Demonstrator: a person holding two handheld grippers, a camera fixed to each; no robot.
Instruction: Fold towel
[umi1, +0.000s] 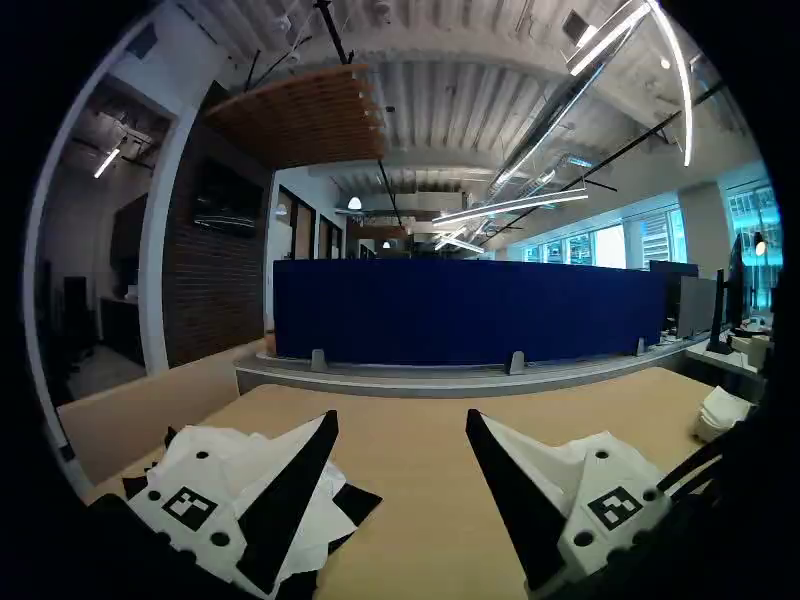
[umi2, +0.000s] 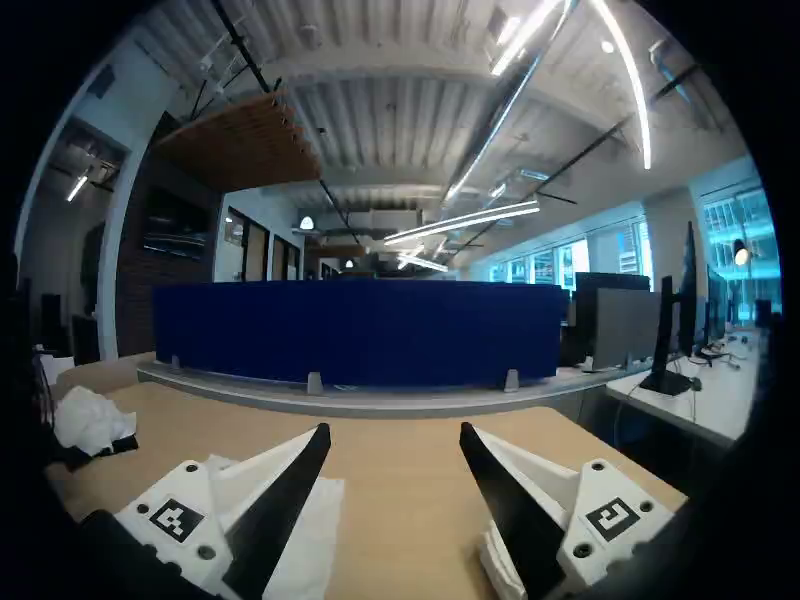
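Note:
In the left gripper view my left gripper stands open over the wooden table, with nothing between its fingers. A crumpled white towel lies on a black mat under its left finger. In the right gripper view my right gripper is also open and holds nothing. A flat white towel lies on the table beneath its left finger. The edge of another white cloth shows under its right finger. A crumpled white towel sits at the far left.
A blue partition on a grey rail runs along the table's far edge. A small stack of white cloth rests at the right table edge in the left gripper view. Desks with monitors stand to the right.

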